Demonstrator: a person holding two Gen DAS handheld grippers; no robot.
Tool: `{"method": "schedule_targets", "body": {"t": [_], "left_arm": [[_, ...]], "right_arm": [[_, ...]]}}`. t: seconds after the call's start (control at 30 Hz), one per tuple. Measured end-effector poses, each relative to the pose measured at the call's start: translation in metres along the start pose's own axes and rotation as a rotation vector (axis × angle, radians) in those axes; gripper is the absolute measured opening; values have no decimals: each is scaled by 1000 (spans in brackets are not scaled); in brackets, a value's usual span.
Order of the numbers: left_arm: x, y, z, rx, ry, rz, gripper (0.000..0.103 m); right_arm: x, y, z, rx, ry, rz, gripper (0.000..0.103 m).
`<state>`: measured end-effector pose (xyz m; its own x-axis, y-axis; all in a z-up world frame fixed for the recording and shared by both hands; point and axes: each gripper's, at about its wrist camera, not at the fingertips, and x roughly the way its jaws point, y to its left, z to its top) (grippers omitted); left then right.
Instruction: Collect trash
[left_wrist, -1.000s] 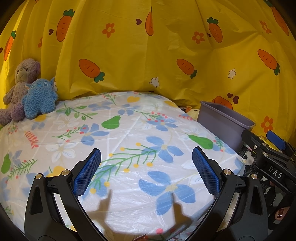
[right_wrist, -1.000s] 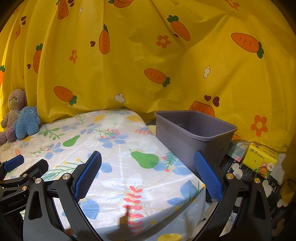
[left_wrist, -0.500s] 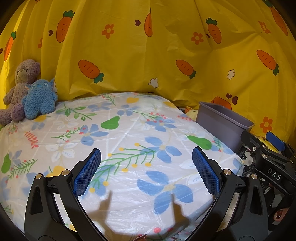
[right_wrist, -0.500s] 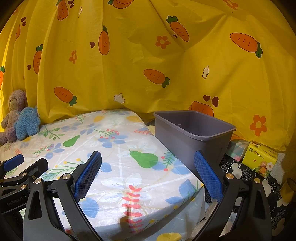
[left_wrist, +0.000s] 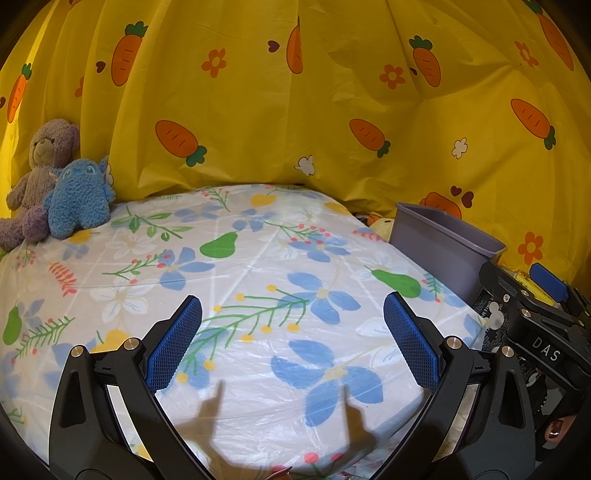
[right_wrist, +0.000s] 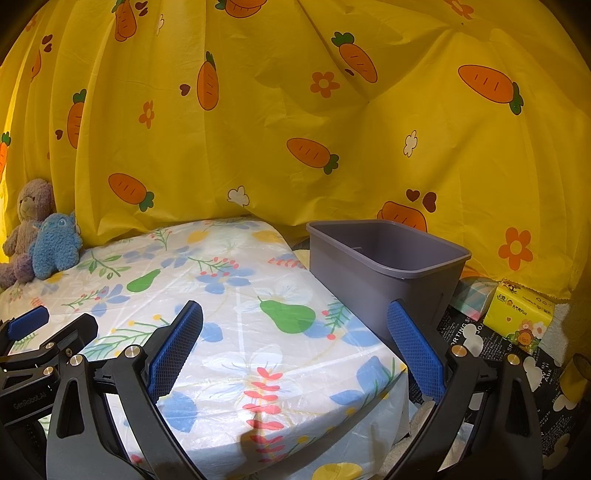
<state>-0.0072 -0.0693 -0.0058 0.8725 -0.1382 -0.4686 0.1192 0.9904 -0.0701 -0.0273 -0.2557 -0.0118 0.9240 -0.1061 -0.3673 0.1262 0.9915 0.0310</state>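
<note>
Far left of both jaws: teddy bear and blue plush toy sit against the yellow curtain, touching each other. Not trash by the look of them; risk is a wrong pick if either gets treated as such.

Left gripper: jaws spread wide, nothing between them, hanging over the flower-print counter. No loose trash visible on the sheet ahead of them.

Right gripper: jaws also spread wide and empty, over the counter's near corner.

Grey bin stands just beyond the right jaw, off the counter's right edge. Visible part of the inside looks empty; bottom is hidden, so can't tell what's in it.

Right of the bin, on the floor: yellow tissue pack, more clutter behind it too unclear to name.

Scene fits both trash already binned and trash out of view.

Risks: plastic sheet is slick and wrinkled, so the jaws could snag it; the bin is light and a jaw bump could tip it.
</note>
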Motion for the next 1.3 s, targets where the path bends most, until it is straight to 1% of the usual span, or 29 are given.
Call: {"method": "schedule_targets", "body": {"t": [1.3], "left_arm": [[0, -3, 3, -4, 0, 4, 97]], "right_arm": [[-2, 5, -2, 4, -3, -2, 96]]}}
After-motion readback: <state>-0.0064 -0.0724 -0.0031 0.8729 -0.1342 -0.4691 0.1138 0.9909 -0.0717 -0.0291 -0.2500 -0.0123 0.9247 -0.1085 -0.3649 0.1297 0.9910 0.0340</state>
